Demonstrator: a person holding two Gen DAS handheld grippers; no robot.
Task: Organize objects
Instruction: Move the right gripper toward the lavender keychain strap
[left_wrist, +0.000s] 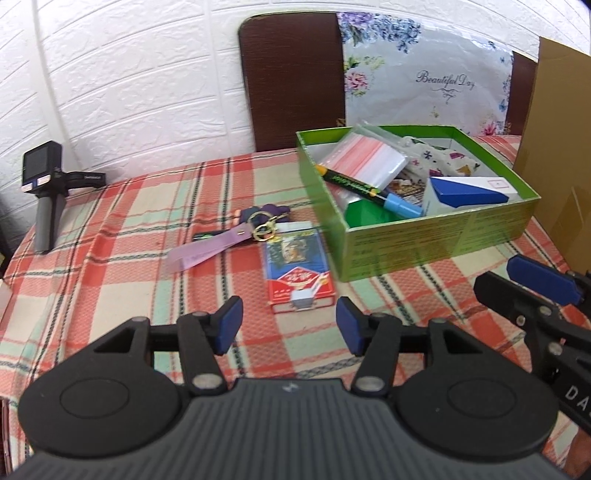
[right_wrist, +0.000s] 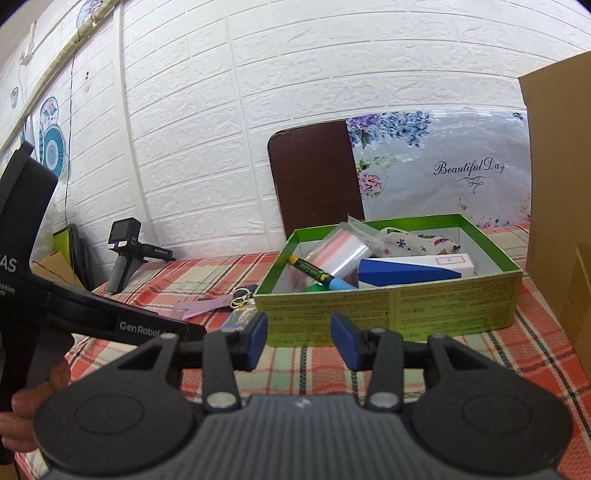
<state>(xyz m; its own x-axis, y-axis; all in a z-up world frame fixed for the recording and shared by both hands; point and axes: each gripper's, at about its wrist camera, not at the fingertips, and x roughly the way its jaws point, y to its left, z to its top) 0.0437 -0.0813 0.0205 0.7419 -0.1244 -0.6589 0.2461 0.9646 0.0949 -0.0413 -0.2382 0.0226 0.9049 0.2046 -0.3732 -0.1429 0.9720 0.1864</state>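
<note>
On the plaid tablecloth (left_wrist: 110, 266) before a white brick wall (left_wrist: 129, 92), the left gripper (left_wrist: 288, 326) and right gripper (right_wrist: 299, 341) hover with jaws apart, empty.

The tablecloth (left_wrist: 110, 280) is plaid in salmon red, cream and mint. On it sit a bright green box (left_wrist: 436, 240) with a white inside, a blue-and-red card pack (left_wrist: 297, 271) and a lilac strap (left_wrist: 201, 253) (gold rings). The wall (left_wrist: 147, 81) is white embossed brick; the gripper pads (left_wrist: 229, 323) are navy.
</note>
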